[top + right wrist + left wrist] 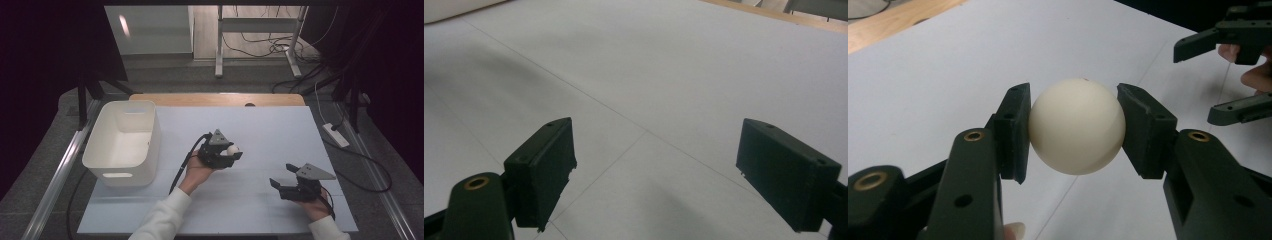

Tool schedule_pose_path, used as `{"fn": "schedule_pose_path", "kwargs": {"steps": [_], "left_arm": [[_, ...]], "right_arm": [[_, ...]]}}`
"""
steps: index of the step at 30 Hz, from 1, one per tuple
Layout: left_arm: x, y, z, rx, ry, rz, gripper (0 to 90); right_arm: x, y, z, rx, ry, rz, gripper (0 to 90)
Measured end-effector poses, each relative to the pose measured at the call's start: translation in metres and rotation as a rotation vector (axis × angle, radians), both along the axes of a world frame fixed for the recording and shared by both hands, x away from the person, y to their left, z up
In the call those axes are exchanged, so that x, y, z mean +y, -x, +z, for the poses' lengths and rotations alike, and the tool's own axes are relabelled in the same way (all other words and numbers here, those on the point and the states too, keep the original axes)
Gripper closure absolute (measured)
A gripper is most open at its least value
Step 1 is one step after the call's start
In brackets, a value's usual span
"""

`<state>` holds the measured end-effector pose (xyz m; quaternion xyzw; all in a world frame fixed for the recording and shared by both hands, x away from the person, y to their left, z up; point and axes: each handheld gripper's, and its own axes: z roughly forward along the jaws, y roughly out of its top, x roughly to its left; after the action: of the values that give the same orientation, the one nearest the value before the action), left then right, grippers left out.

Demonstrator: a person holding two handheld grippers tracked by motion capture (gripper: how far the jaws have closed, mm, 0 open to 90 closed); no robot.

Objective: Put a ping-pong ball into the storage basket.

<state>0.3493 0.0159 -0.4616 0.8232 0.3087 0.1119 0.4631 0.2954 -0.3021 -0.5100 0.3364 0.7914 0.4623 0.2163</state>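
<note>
Pinching the white ball [1077,126] by two small contact spots above the bench [280,130] centre, the left gripper [231,151] could let it squirt out before reaching the bin [145,150] at nine o'clock, while the right gripper [656,172] gapes empty.

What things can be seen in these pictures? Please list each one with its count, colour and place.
ball: one, cream, between the left gripper's pads
bin: one, white, on the table's left part
table: one, white top with a wooden far edge
desk frame: one, pale, on the floor beyond the table
cables: several, dark, on the floor under that frame
left gripper: one, black, mid-table, shut on the ball
right gripper: one, black, near right, jaws open
sleeves: two, white, bottom edge
</note>
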Motion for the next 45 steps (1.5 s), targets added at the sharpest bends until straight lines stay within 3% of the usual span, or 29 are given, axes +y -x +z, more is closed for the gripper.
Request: {"fn": "schedule_pose_path", "kwargs": {"steps": [18,45], "left_arm": [[0.021,0.0,0.019,-0.036,0.009,0.063,50.8],[0.068,0.005,0.052,-0.086,0.031,0.173,50.8]], "right_arm": [[0.0,0.0,0.001,0.0,-0.002,-0.002,15.7],[0.001,0.0,0.001,-0.001,0.002,-0.004,15.8]]}}
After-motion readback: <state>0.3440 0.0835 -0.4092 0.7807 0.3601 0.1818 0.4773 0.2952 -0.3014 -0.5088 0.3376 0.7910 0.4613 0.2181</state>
